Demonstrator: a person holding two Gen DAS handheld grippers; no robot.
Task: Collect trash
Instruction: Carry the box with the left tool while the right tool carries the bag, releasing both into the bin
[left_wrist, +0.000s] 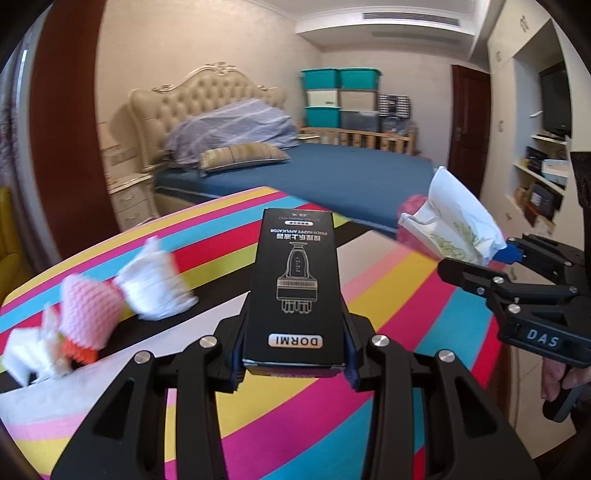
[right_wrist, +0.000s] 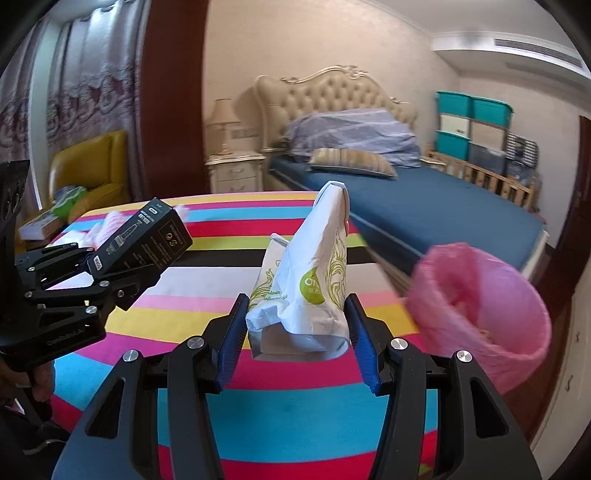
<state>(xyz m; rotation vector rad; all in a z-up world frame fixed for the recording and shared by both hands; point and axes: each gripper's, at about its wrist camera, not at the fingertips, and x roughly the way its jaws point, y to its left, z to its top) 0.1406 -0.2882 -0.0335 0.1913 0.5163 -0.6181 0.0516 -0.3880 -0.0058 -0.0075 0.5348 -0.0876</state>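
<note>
A black carton (left_wrist: 294, 291) is clamped by its lower end between the pads of the left tongs (left_wrist: 294, 363) and is held clear above the striped surface (left_wrist: 399, 295). It is judged light and stiff, with smooth printed faces that could slip; a grip across its narrow sides, as now, is judged sound, though hard pressure could dent the card. "DORMI" is read upside down on a silver label near the tongs, and "PINCH HAPPY APPLICATOR" under a line of Chinese characters near the far end, with a line drawing of the tool between them.

A white paper bag (right_wrist: 306, 284) is clamped at its base by the right tongs (right_wrist: 297, 341). It is judged very light, soft and easily crushed or torn, so that the folded, thicker bottom is the better place to be taken. Green leaf ornament and a green round mark with white letters are seen on it; the letters cannot be read surely.

A bin lined with a pink bag (right_wrist: 480, 314) stands just beside the surface, to the right. Crumpled white paper (left_wrist: 155, 284) and a pink knitted thing (left_wrist: 88, 317) lie on the surface.
</note>
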